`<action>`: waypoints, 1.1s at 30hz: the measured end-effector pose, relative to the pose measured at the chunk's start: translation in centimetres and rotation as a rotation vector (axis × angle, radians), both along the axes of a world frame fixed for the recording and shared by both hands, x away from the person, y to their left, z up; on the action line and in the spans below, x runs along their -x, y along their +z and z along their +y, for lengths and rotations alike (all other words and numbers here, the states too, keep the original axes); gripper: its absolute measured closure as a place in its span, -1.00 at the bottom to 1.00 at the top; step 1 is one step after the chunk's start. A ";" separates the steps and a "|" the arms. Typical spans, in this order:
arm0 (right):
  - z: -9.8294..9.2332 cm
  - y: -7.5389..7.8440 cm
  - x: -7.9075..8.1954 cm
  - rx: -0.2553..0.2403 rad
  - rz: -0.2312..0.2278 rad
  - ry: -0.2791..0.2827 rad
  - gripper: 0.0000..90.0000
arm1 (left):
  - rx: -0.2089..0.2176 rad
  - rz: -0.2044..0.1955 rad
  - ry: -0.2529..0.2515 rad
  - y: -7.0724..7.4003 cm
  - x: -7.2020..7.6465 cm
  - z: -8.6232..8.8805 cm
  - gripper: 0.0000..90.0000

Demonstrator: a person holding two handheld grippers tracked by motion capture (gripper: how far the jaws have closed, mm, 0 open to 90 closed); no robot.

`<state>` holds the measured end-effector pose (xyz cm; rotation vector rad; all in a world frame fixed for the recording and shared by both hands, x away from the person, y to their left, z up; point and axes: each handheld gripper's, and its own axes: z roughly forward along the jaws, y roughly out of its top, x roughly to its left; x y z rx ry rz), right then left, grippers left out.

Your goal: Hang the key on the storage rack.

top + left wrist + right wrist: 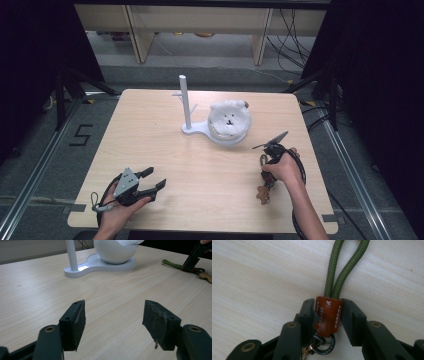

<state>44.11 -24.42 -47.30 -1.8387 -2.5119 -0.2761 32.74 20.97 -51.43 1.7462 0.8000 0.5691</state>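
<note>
My right fingers point(328, 315) clamp the keychain's brown leather tab point(328, 316), its green cord loop point(344, 267) lying free for hooking; my left fingers point(113, 325) rest spread and empty on the bench point(37, 290).

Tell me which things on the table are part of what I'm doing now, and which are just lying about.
In the job:
- keychain, its brown leather tab clamped in the right gripper
- its green cord loop, lying on the table

Lying about:
- white stand with a post
- white plush bear on the stand's bowl
- left gripper, open, holding nothing
</note>
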 end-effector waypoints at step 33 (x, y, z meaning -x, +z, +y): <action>0.4 0.1 2.1 0.009 -0.127 -0.006 0.55 | 0.003 -0.028 0.009 0.0 0.0 -0.1 -0.21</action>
